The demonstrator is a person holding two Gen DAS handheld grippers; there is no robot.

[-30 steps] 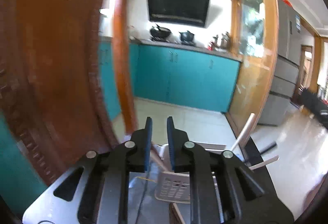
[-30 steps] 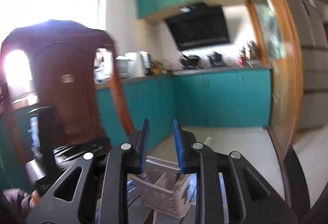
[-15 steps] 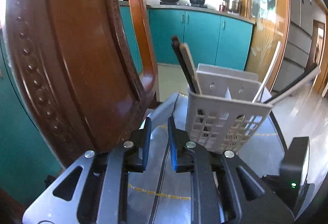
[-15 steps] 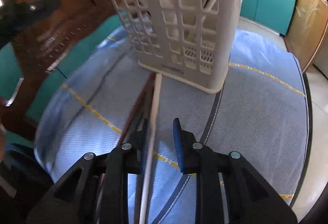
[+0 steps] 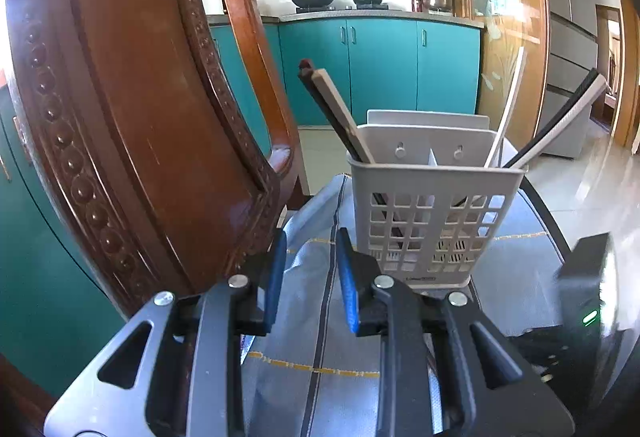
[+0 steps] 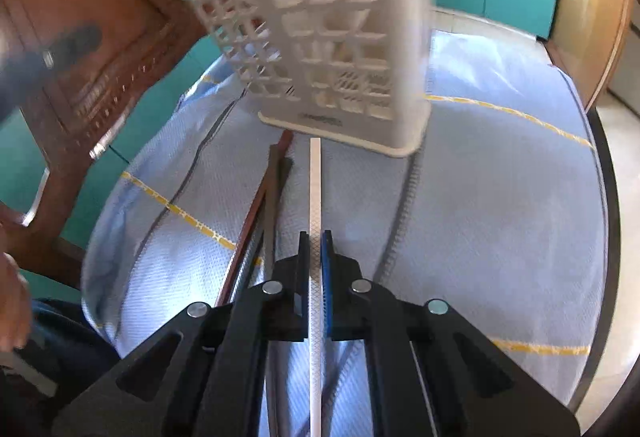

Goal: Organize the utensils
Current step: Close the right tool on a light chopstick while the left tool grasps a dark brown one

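Observation:
A white slotted utensil basket (image 5: 436, 221) stands on a blue cloth (image 5: 320, 317); it also shows in the right wrist view (image 6: 332, 49). It holds dark and tan chopsticks (image 5: 336, 109) on its left and white and black ones (image 5: 560, 121) on its right. My right gripper (image 6: 315, 237) is shut on a white chopstick (image 6: 315, 181) that lies pointing at the basket. Brown chopsticks (image 6: 264, 205) lie just left of it on the cloth. My left gripper (image 5: 310, 241) is open and empty, low over the cloth, left of the basket.
A carved wooden chair back (image 5: 132, 109) stands close on the left of the left gripper. The other gripper's black body (image 5: 580, 301) is at the right edge of the left wrist view. The table's dark rim (image 6: 608, 197) runs along the right.
Both grippers came down from facing the kitchen to the table. The right gripper closed on the white chopstick. The left gripper opened wider near the basket.

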